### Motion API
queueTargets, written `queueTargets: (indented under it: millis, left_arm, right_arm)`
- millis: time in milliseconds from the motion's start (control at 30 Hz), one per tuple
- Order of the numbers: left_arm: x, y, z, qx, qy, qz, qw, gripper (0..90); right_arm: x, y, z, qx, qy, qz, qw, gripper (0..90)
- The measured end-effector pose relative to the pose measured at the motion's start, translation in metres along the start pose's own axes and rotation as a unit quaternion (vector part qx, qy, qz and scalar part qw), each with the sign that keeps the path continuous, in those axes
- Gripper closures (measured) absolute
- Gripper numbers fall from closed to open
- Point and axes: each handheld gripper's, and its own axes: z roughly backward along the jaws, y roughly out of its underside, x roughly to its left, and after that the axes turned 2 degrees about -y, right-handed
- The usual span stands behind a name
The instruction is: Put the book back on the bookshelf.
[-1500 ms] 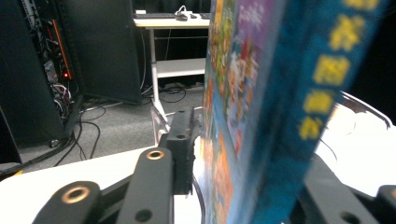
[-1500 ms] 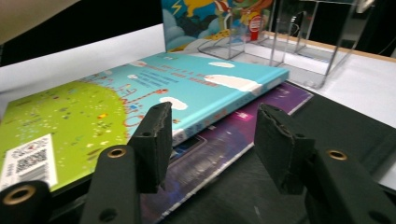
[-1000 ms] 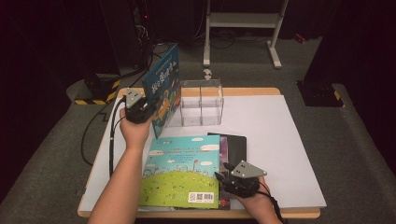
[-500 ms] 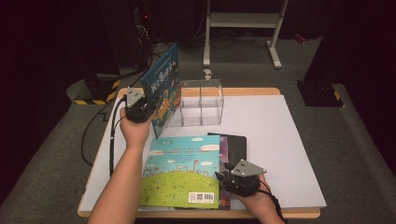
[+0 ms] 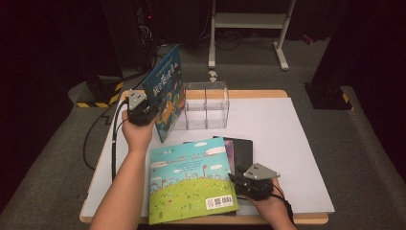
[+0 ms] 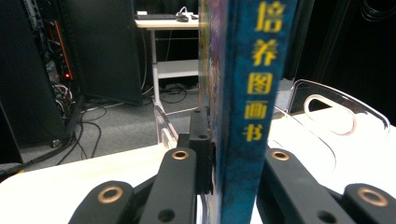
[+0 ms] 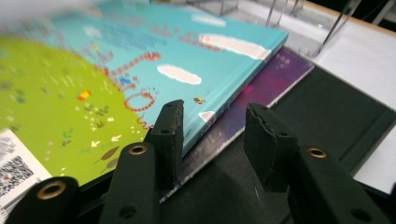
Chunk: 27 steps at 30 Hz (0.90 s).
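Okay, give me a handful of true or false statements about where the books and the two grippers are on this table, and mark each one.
1. The left gripper is clamped on the spine edge of the upright blue book. True.
2. The blue book lies flat on the table. False: it stands on edge, next to the clear acrylic organizer.
3. The right gripper sits at the corner of the green and blue picture book, its jaws apart. True; they have just been closing, but the pads do not press on it.
4. The picture book lies straight on the bare table. False: it tops a stack, with a purple book and a black book under it.
5. The organizer has a book in it. False: it looks empty.
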Motion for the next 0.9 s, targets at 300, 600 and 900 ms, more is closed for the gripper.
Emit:
queueTargets:
  millis: [300,600,900]
  left_arm:
    - [-0.004,0.001,0.000,-0.004,-0.020,0.007,0.9998,81.6]
    - [-0.008,0.009,0.005,-0.021,-0.049,0.000,0.9986,81.8]
    - [-0.017,0.016,0.007,-0.037,-0.076,-0.030,0.9959,81.4]
  right_arm:
    - [0.003,-0.002,0.001,-0.007,0.005,0.004,1.0000,57.6]
    - [0.004,0.000,0.001,-0.011,0.006,0.007,0.9999,57.6]
    - [0.005,0.000,0.002,-0.012,0.006,0.009,0.9999,57.7]
